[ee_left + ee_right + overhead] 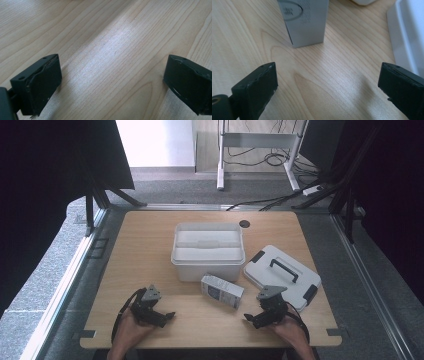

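Note:
A white open bin [208, 251] stands at the table's middle back. Its white lid [282, 275] with a dark handle lies flat to the bin's right. A small grey carton [222, 291] lies on its side in front of the bin. My left gripper [164, 318] rests low at the front left, open, jaws wide over bare wood [112, 85]. At the front right my right gripper [251, 319] is open too, its jaws wide with nothing between them [327, 87]; the carton [305, 22] lies just ahead of it and the lid's edge [409, 37] is at the right.
The wooden table [150, 250] has a dark cable hole [244, 224] at the back. Its front edge runs just under both hands. Dark curtains, metal frame legs and floor cables surround the table.

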`<state>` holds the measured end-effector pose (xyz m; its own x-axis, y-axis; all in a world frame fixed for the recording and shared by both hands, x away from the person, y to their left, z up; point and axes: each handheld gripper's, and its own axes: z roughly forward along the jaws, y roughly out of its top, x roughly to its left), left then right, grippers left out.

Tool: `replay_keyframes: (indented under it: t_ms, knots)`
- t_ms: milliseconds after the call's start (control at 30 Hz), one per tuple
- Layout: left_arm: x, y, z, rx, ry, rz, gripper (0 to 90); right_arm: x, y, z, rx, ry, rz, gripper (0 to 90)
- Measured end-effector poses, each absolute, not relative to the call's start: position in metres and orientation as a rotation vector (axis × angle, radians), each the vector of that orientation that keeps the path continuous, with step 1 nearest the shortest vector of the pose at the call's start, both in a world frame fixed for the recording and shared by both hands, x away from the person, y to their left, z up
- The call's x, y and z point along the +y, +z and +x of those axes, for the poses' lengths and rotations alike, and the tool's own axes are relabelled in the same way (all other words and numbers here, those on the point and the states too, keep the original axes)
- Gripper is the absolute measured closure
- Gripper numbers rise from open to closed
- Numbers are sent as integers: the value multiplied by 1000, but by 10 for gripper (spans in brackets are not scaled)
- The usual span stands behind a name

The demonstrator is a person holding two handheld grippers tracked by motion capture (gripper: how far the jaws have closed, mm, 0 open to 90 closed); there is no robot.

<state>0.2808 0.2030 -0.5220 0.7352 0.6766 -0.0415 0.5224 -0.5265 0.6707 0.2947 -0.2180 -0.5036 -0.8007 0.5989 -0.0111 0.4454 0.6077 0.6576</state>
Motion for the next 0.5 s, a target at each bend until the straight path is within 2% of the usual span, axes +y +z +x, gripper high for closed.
replay_keyframes:
  t_ms: [500]
  knots:
    - [203, -522, 281, 900, 293, 2254, 10, -197, -465, 315, 2758, 912, 791, 40]
